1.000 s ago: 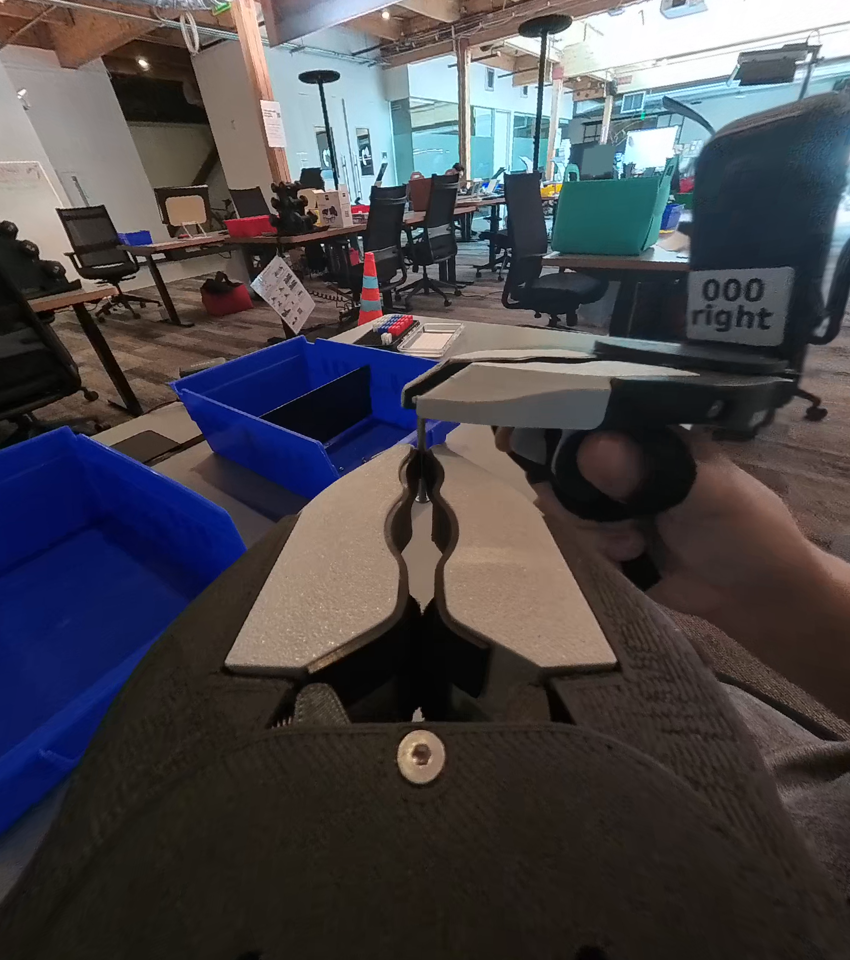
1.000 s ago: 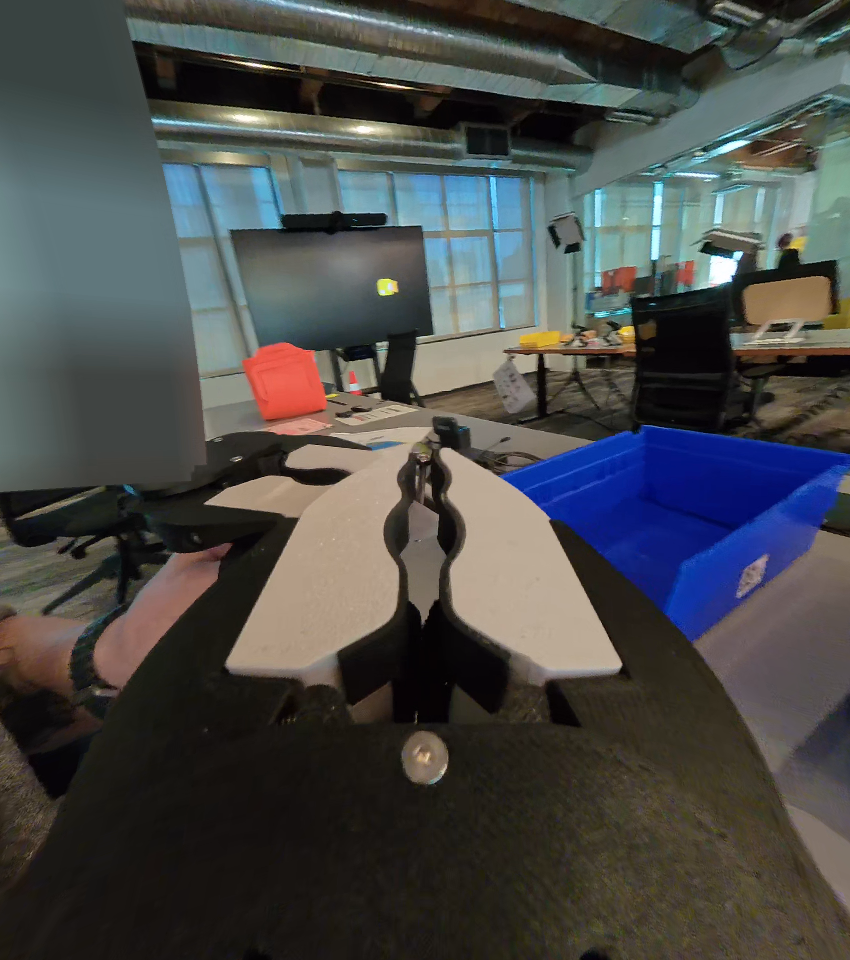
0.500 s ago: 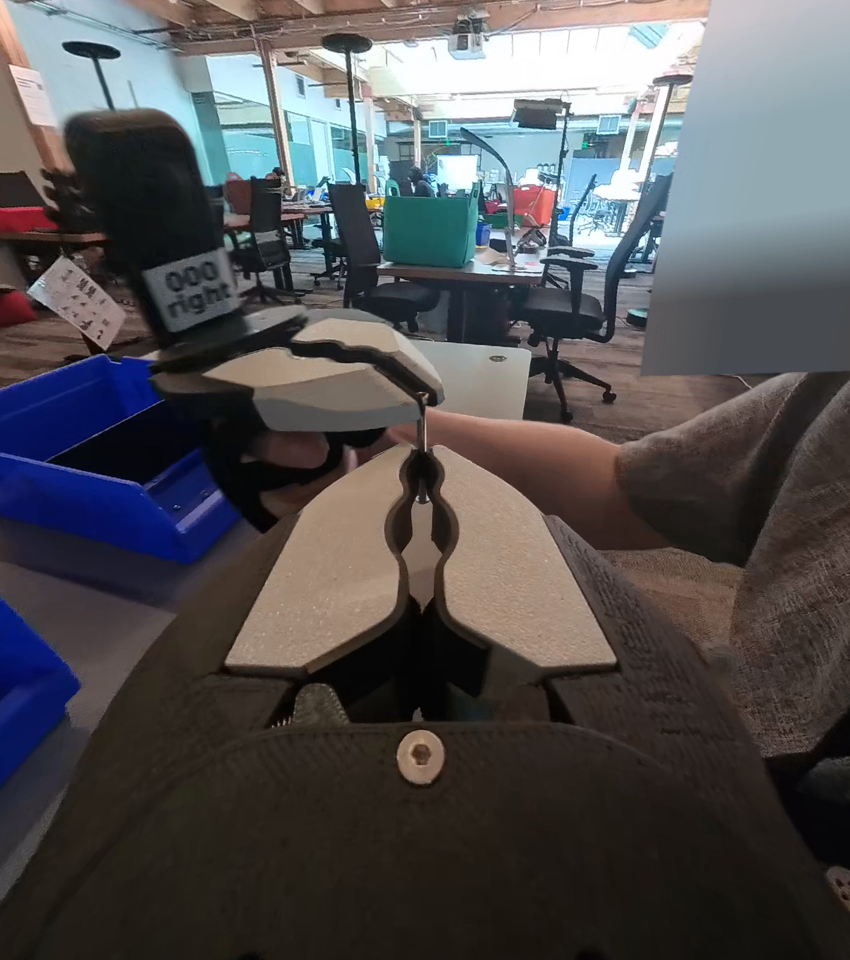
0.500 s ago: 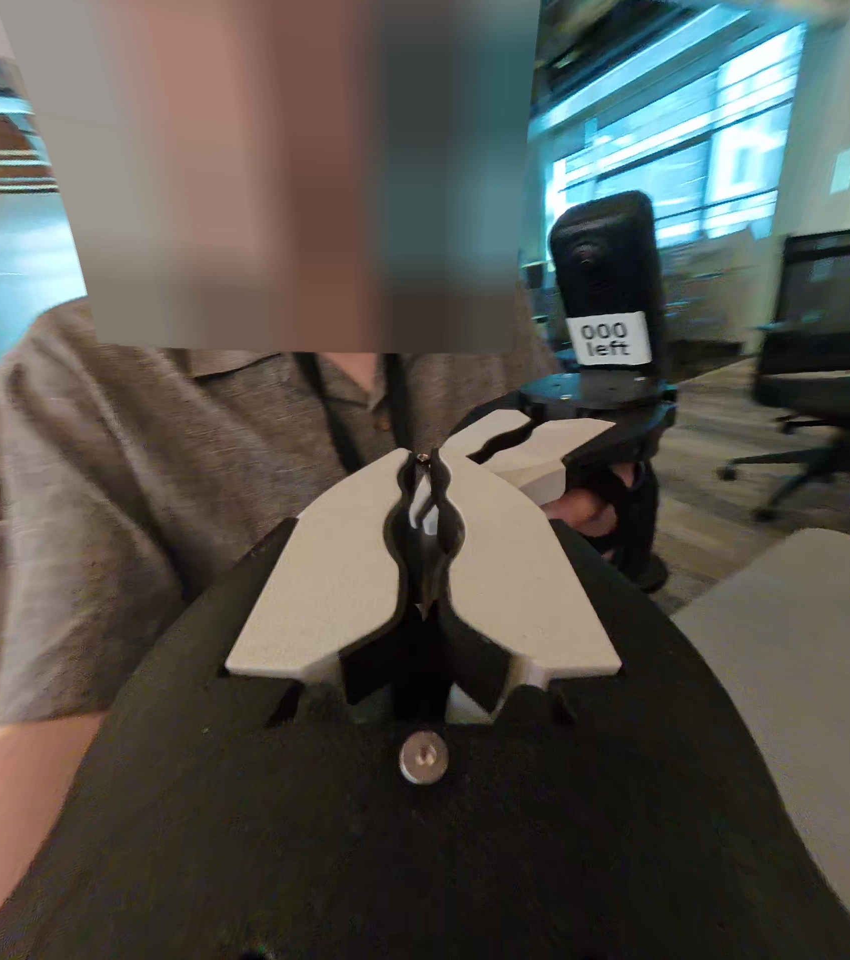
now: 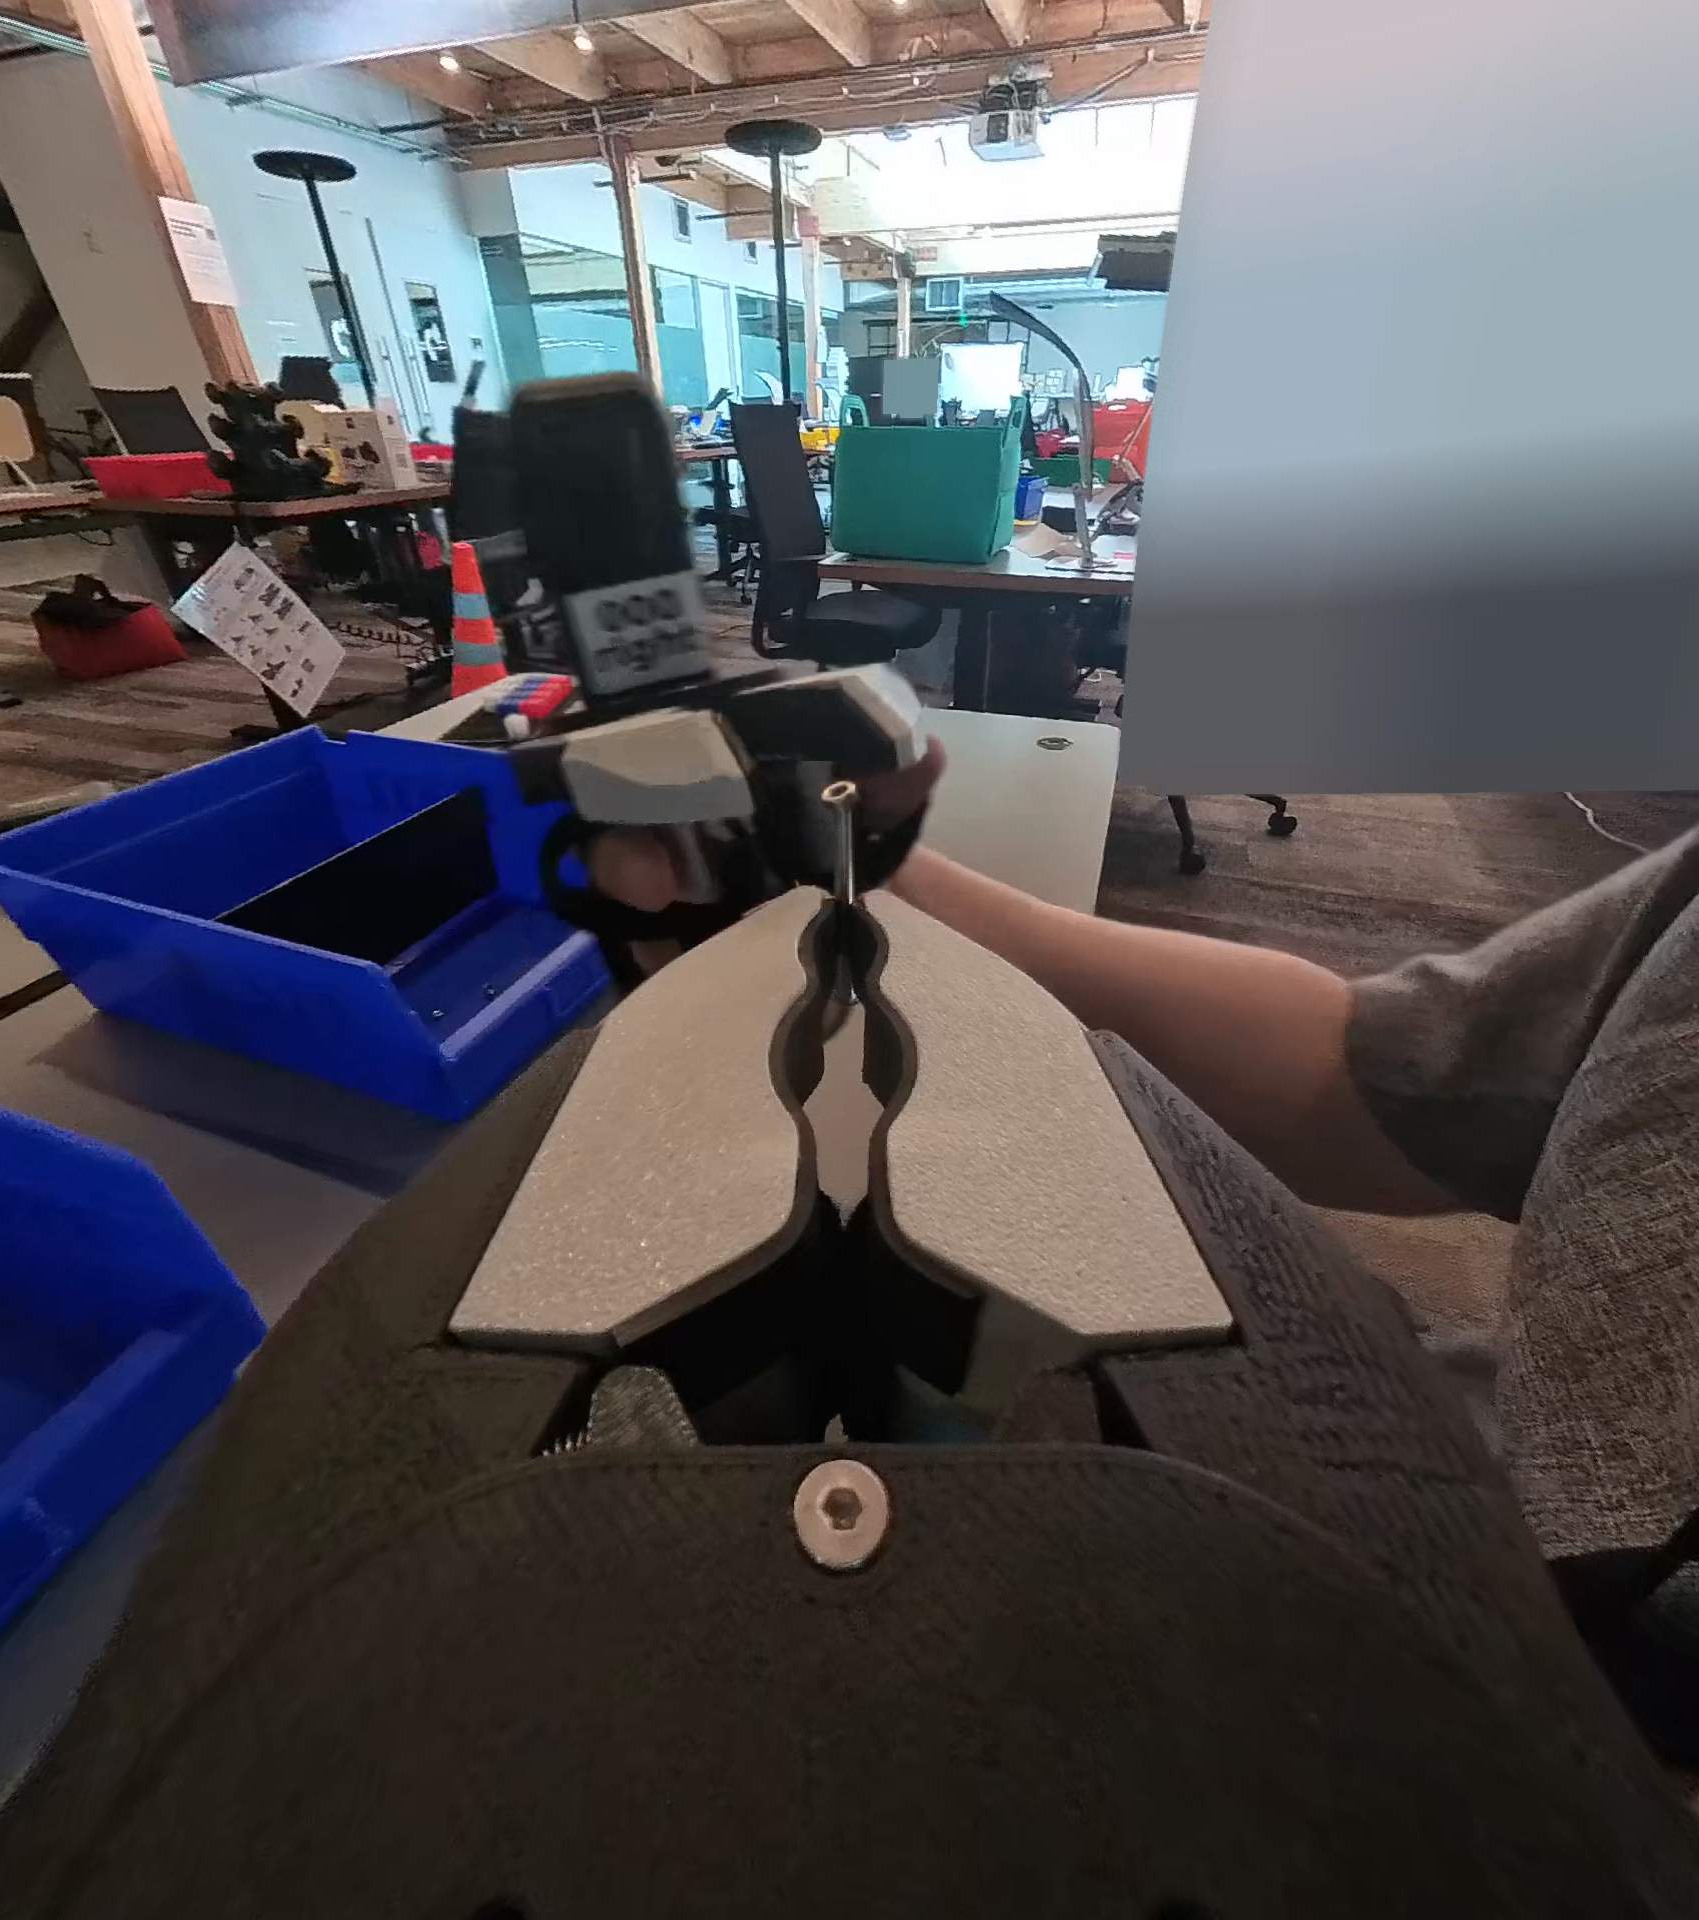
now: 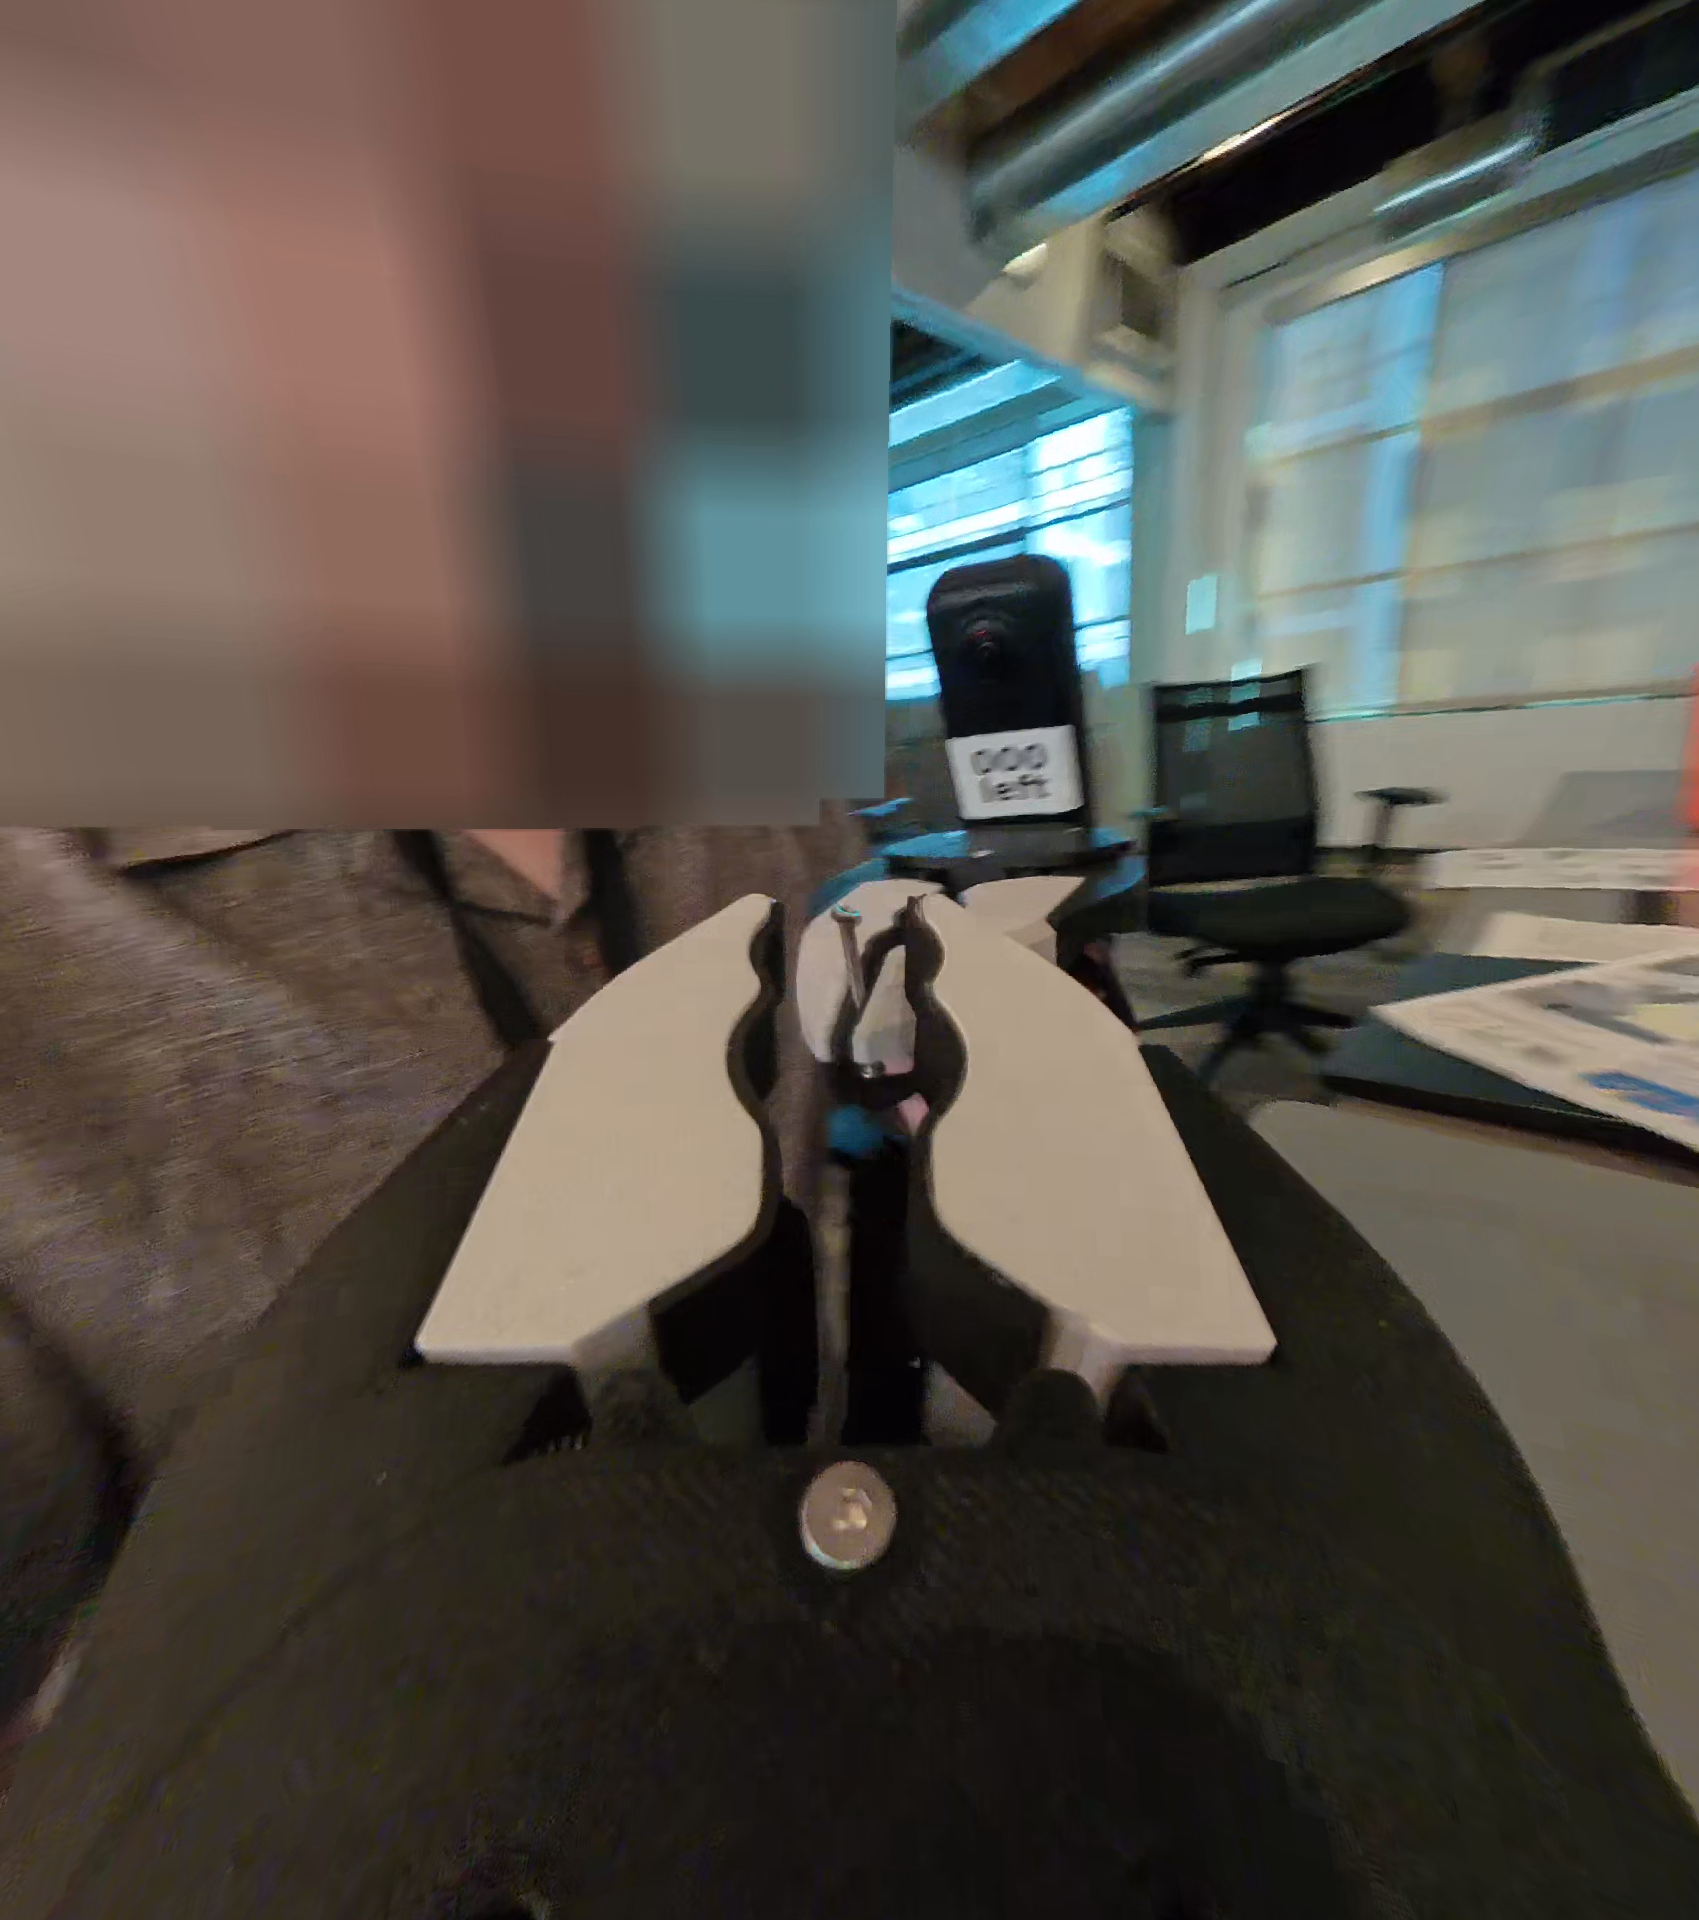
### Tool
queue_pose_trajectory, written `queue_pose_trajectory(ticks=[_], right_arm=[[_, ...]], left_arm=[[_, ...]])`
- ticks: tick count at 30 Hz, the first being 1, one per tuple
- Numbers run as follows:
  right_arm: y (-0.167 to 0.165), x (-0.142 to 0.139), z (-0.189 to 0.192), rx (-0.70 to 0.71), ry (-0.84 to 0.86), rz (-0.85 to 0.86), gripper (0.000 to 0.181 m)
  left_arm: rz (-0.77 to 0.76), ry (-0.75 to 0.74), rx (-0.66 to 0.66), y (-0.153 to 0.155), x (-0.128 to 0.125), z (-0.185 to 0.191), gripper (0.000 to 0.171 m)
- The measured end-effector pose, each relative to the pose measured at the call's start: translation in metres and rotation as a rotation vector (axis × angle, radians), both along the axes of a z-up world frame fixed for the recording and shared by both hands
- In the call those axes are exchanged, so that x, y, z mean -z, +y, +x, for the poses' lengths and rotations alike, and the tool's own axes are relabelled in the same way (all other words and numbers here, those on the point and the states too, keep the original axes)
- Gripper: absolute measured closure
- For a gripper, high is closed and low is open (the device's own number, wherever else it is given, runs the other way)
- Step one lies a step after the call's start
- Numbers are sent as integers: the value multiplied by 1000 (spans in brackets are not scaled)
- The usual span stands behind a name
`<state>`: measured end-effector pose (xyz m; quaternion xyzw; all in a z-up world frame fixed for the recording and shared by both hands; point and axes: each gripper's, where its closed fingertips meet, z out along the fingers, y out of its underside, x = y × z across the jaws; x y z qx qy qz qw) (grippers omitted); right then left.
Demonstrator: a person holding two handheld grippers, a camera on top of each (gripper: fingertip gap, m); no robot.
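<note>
Left gripper (image 5: 843, 914): jaws clamped on a screw (image 5: 840, 847), shank upright, head clear above the tips. Right gripper (image 6: 850, 920): jaws parted, empty, just beside the screw. Blue bin (image 5: 284, 914): left, on the counter (image 5: 232, 1174). Handling advice: keep the pinch firm and the shank vertical.

Slender bright-metal screw (image 5: 841, 883), smooth and glossy, between the left gripper's (image 5: 845, 920) matt grey fingers (image 5: 679, 1122) of fine-grained plastic; the gripper body is rough black ribbed plastic. Blue plastic bins (image 5: 232, 935), smooth with a slight sheen. Grey cloth sleeve (image 5: 1551, 1039), coarse and heathered. Bare wooden ceiling beams (image 5: 533, 62).
</note>
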<state>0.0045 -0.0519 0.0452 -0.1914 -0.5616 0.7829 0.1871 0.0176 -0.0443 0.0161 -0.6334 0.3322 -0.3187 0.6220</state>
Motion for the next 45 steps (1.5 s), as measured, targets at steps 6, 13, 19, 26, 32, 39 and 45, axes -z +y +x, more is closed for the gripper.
queue_pose_trajectory(ticks=[6, 13, 19, 26, 32, 39, 45], right_arm=[[21, -6, -8, 790, 35, -3, 156], [34, 14, -10, 1151, -144, 10, 152], [26, 12, -21, 1279, -117, 133, 154], [29, 18, -28, 1333, -131, 162, 159], [31, 20, -28, 1336, -141, 168, 164], [31, 22, -28, 1326, -149, 172, 169], [29, 22, -28, 1306, -144, 181, 176]], left_arm=[[-8, 13, -73, 12, 5, -11, 170], [27, 91, -193, 24, 13, -22, 169], [65, 161, -271, 28, 16, -28, 170], [79, 194, -285, 28, 17, -28, 169], [85, 199, -286, 28, 17, -27, 170], [85, 201, -284, 28, 17, -27, 170], [94, 213, -289, 28, 17, -26, 170]])
